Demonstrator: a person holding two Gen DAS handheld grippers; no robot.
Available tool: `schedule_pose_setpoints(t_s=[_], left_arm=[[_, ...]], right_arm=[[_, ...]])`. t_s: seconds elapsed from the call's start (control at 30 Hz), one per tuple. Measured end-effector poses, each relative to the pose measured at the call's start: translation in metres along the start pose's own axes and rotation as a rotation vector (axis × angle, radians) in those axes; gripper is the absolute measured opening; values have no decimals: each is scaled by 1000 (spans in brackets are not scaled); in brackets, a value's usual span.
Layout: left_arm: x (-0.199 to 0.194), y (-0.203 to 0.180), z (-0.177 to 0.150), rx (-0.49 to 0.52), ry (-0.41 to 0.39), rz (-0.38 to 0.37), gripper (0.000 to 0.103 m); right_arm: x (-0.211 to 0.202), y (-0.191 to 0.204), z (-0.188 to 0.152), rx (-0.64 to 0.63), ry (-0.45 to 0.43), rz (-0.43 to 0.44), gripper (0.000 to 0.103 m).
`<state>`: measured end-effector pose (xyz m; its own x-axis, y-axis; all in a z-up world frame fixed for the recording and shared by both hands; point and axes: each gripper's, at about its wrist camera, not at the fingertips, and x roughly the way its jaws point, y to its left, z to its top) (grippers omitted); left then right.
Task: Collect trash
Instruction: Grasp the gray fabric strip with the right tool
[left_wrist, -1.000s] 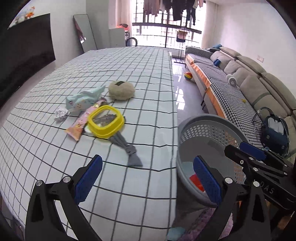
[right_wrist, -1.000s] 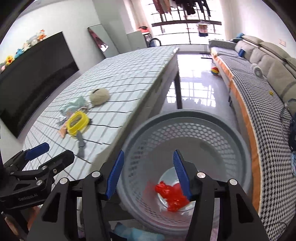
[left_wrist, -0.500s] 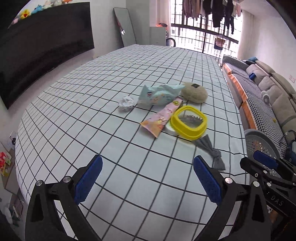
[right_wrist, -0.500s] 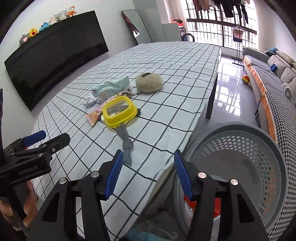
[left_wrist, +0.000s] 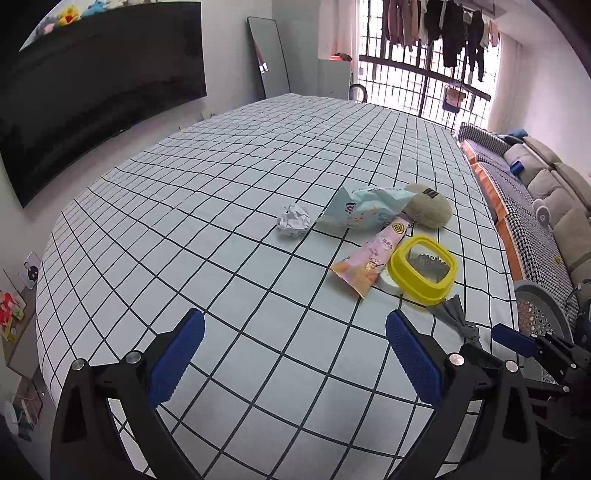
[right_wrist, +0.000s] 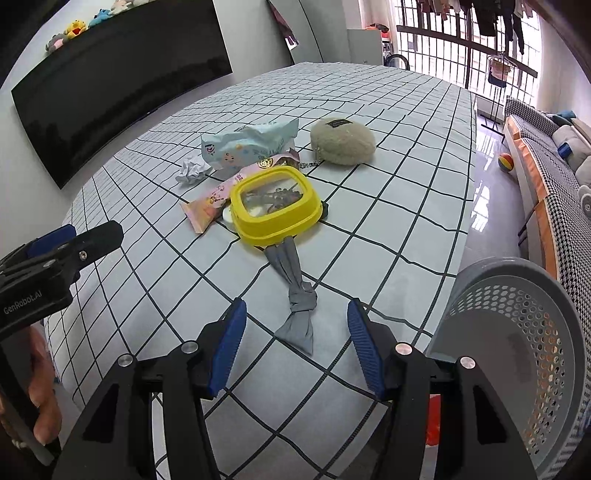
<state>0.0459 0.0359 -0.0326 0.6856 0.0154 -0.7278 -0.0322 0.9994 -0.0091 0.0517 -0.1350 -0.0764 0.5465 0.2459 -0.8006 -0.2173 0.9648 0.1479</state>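
We hold the left tool (left_wrist: 295, 354) above the worktop (left_wrist: 221, 206), its jaws apart and empty. Towards the right edge, the trash lies clustered: a crumpled paper ball (left_wrist: 294, 220), a pale blue wrapper (left_wrist: 360, 212), a pink wrapper (left_wrist: 373, 258), then a yellow container (right_wrist: 275, 205) touching a knotted grey cloth (right_wrist: 295, 291). Our right tool (right_wrist: 293, 347) hovers over that cloth, jaws apart, empty. Beyond the right edge stands the grey basket (right_wrist: 517, 306), something red inside. We judge most remains uncollected.
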Motion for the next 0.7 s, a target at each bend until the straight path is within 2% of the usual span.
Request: schedule_pose_setpoints(t_s=[0.13,0.3,0.43,0.67,0.7], left_arm=[[4,3,3,-1,1,-1,97],[8,5,2,13,7,11,97],[9,10,2,9,8,-2,97],[11,13,3,12,8,2,97],[11,12,3,12,8,-2,97]], right_arm=[[5,2,0,-2,11,-14,54],[12,5,1,-14,21,-30,43],[15,8,2,-24,18,-48,40],[16,11,3,-29,13,-58,16],[16,11,3,-30,13,-58,16]])
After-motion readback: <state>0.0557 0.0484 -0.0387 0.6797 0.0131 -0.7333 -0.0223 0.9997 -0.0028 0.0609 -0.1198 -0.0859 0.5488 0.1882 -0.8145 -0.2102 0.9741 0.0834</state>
